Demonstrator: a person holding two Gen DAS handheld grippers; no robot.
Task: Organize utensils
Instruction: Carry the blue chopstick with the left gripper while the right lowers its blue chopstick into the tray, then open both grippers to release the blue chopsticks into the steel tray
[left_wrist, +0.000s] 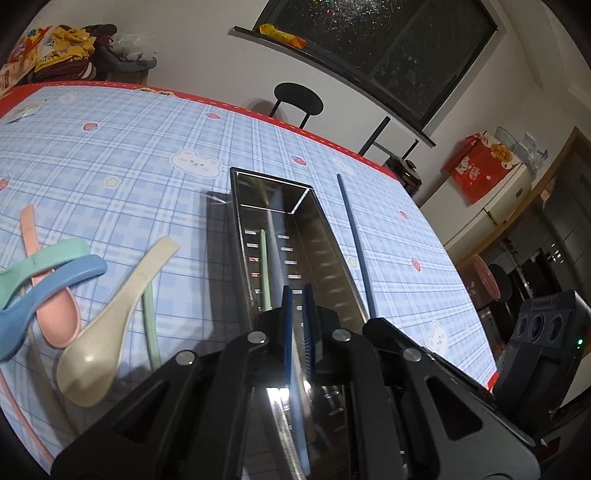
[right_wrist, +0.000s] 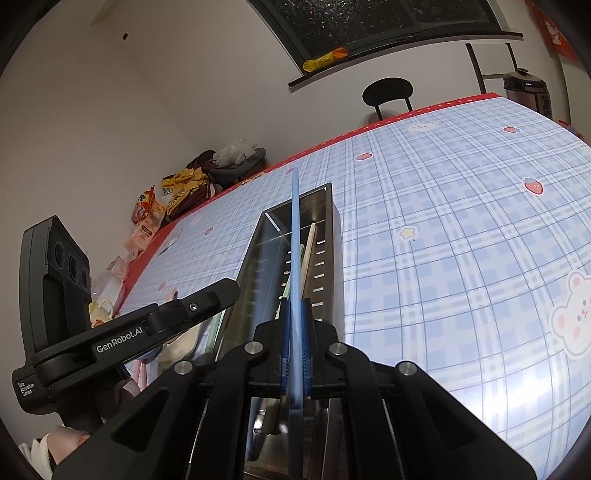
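A steel perforated utensil tray (left_wrist: 328, 254) lies on the plaid tablecloth, with a green chopstick (left_wrist: 264, 269) inside. My left gripper (left_wrist: 298, 325) is shut on the tray's near wall. My right gripper (right_wrist: 294, 332) is shut on a blue chopstick (right_wrist: 295, 236) and holds it lengthwise over the tray (right_wrist: 334, 218). That blue chopstick also shows in the left wrist view (left_wrist: 356, 243), to the right of the tray. Green and cream chopsticks (right_wrist: 308, 251) lie inside the tray.
Left of the tray lie a cream spoon (left_wrist: 110, 332), a blue spoon (left_wrist: 48, 291), a mint spoon (left_wrist: 40, 262), a pink spoon (left_wrist: 48, 291) and a green chopstick (left_wrist: 151, 332). A black chair (left_wrist: 298, 99) stands behind the table. Snack bags (right_wrist: 177, 199) sit beyond the table edge.
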